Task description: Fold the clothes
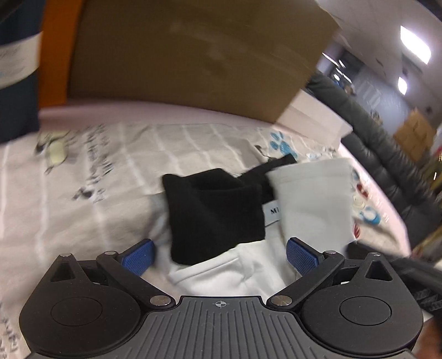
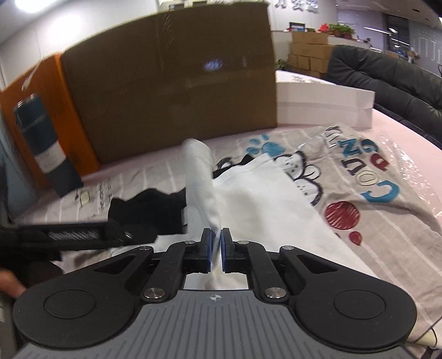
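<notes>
Fabric of the white garment [image 2: 248, 198], spread before the cardboard box [image 2: 171, 82], sits clenched in your right gripper [image 2: 216, 248]; your left gripper [image 1: 218, 255], released, hovers nearer its black collar [image 1: 215, 212].

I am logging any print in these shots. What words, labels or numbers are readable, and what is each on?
"MI", the rest hidden: white tag on the white shirt, beside the black cloth.
"COUN", seen upside down, large coloured letters: printed sheet.
Smaller black row above it: too skewed to read.
Black lines on the sheet's left part: blurred.
White label on the dark can: too small.
White wall sign: blurred.
</notes>
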{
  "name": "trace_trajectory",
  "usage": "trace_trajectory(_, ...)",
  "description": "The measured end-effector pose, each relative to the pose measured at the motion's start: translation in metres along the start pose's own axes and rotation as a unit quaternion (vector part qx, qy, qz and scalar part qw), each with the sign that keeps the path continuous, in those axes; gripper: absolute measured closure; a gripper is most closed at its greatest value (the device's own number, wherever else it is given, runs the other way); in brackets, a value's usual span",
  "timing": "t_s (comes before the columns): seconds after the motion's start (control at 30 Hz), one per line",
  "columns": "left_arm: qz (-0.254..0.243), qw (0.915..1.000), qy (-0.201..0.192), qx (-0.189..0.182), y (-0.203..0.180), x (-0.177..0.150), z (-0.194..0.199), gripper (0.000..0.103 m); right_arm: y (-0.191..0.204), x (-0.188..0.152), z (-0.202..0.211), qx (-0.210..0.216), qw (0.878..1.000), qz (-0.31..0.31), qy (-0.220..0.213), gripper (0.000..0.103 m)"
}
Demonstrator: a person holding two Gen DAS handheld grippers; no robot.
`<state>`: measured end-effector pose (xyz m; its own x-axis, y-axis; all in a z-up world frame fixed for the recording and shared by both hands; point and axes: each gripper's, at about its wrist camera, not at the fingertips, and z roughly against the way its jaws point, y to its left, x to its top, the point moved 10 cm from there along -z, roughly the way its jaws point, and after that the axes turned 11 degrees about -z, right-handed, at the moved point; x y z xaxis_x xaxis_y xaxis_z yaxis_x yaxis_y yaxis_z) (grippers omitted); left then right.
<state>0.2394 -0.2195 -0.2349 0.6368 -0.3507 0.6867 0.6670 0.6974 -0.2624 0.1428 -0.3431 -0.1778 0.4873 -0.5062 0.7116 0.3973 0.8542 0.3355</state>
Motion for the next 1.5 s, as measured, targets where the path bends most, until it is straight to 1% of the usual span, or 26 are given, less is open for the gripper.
trace_trajectory(0.03, -0.019, 0.9998, -0.001, 0.003, -0.007, 0.000, -0.003, 0.010, -0.003, 0.002, 0.006, 0.006, 1.000, -0.010, -0.006, 0.097)
trace_trajectory(0.07, -0.046, 0.9988, 0.001, 0.019, -0.013, -0.001, -0.005, 0.012, -0.006, 0.004, 0.010, 0.011, 1.000, -0.019, -0.012, 0.097)
trace_trajectory(0.1, -0.073, 0.9966, 0.002, 0.036, -0.020, -0.003, -0.008, 0.024, -0.009, 0.006, 0.014, 0.014, 0.999, -0.026, -0.016, 0.097)
trace_trajectory(0.13, -0.079, 0.9961, 0.000, 0.039, -0.020, -0.003, -0.007, 0.038, -0.012, 0.007, 0.016, 0.011, 0.999, -0.030, -0.017, 0.097)
trace_trajectory(0.23, -0.092, 0.9947, -0.009, 0.046, -0.022, -0.006, -0.004, 0.039, -0.012, 0.004, 0.004, 0.009, 0.999, -0.038, 0.012, 0.096)
trace_trajectory(0.27, -0.096, 0.9942, -0.011, 0.048, -0.023, -0.007, -0.003, 0.039, -0.010, 0.004, 0.000, 0.014, 0.999, -0.047, 0.021, 0.083)
trace_trajectory(0.3, -0.086, 0.9954, -0.014, 0.039, -0.020, -0.007, 0.000, 0.039, -0.008, 0.004, -0.005, 0.019, 0.998, -0.055, 0.030, 0.058)
trace_trajectory(0.33, -0.085, 0.9957, -0.014, 0.033, -0.018, -0.006, 0.000, 0.039, -0.006, 0.004, -0.010, 0.024, 0.997, -0.064, 0.039, 0.052)
trace_trajectory(0.5, -0.090, 0.9954, -0.019, 0.027, -0.018, -0.007, 0.000, 0.039, 0.008, 0.011, -0.040, 0.058, 0.990, -0.107, 0.070, 0.047)
trace_trajectory(0.53, -0.087, 0.9956, -0.020, 0.028, -0.020, -0.006, -0.002, 0.039, 0.009, 0.010, -0.043, 0.056, 0.990, -0.108, 0.070, 0.047)
trace_trajectory(0.57, -0.088, 0.9954, -0.020, 0.032, -0.022, -0.005, -0.004, 0.039, 0.009, 0.010, -0.046, 0.054, 0.990, -0.110, 0.070, 0.052)
trace_trajectory(0.6, -0.090, 0.9951, -0.020, 0.036, -0.023, -0.004, -0.006, 0.039, 0.010, 0.009, -0.049, 0.051, 0.990, -0.111, 0.071, 0.071)
trace_trajectory(0.63, -0.095, 0.9945, -0.018, 0.040, -0.025, -0.004, -0.007, 0.043, 0.010, 0.009, -0.052, 0.049, 0.990, -0.113, 0.071, 0.086)
trace_trajectory(0.67, -0.102, 0.9935, -0.017, 0.047, -0.025, -0.004, -0.008, 0.047, 0.011, 0.009, -0.055, 0.047, 0.990, -0.114, 0.071, 0.096)
trace_trajectory(0.7, -0.109, 0.9925, -0.015, 0.054, -0.025, -0.004, -0.008, 0.056, 0.012, 0.008, -0.058, 0.045, 0.990, -0.115, 0.072, 0.096)
trace_trajectory(0.77, -0.111, 0.9925, -0.015, 0.050, -0.024, -0.004, -0.007, 0.067, 0.013, 0.007, -0.063, 0.041, 0.990, -0.118, 0.072, 0.096)
trace_trajectory(0.8, -0.111, 0.9926, -0.018, 0.044, -0.025, -0.003, -0.005, 0.079, 0.014, 0.009, -0.060, 0.043, 0.989, -0.122, 0.066, 0.096)
trace_trajectory(0.83, -0.112, 0.9927, -0.022, 0.038, -0.027, -0.003, -0.003, 0.081, 0.016, 0.015, -0.049, 0.051, 0.989, -0.128, 0.052, 0.096)
trace_trajectory(0.93, -0.112, 0.9922, -0.042, 0.036, -0.032, 0.000, 0.011, 0.083, 0.028, 0.036, -0.012, 0.084, 0.987, -0.137, 0.008, 0.097)
trace_trajectory(1.0, -0.101, 0.9925, -0.062, 0.031, -0.034, 0.002, 0.031, 0.083, 0.036, 0.051, 0.017, 0.118, 0.982, -0.145, -0.018, 0.097)
trace_trajectory(1.13, -0.070, 0.9909, -0.110, 0.033, -0.023, 0.008, 0.086, 0.084, 0.048, 0.083, 0.074, 0.186, 0.962, -0.191, -0.064, 0.097)
trace_trajectory(1.23, -0.029, 0.9876, -0.144, 0.056, 0.011, 0.009, 0.136, 0.084, 0.062, 0.108, 0.105, 0.231, 0.945, -0.209, -0.100, 0.097)
trace_trajectory(1.3, -0.012, 0.9819, -0.166, 0.090, 0.039, 0.009, 0.172, 0.084, 0.078, 0.119, 0.112, 0.255, 0.938, -0.208, -0.107, 0.097)
trace_trajectory(1.37, 0.012, 0.9737, -0.185, 0.133, 0.069, 0.008, 0.207, 0.084, 0.096, 0.130, 0.114, 0.276, 0.934, -0.200, -0.112, 0.097)
trace_trajectory(1.43, 0.030, 0.9600, -0.207, 0.186, 0.098, 0.008, 0.243, 0.084, 0.119, 0.138, 0.107, 0.289, 0.933, -0.186, -0.109, 0.097)
trace_trajectory(1.5, 0.040, 0.9412, -0.230, 0.244, 0.124, 0.006, 0.280, 0.084, 0.140, 0.140, 0.099, 0.304, 0.929, -0.187, -0.101, 0.097)
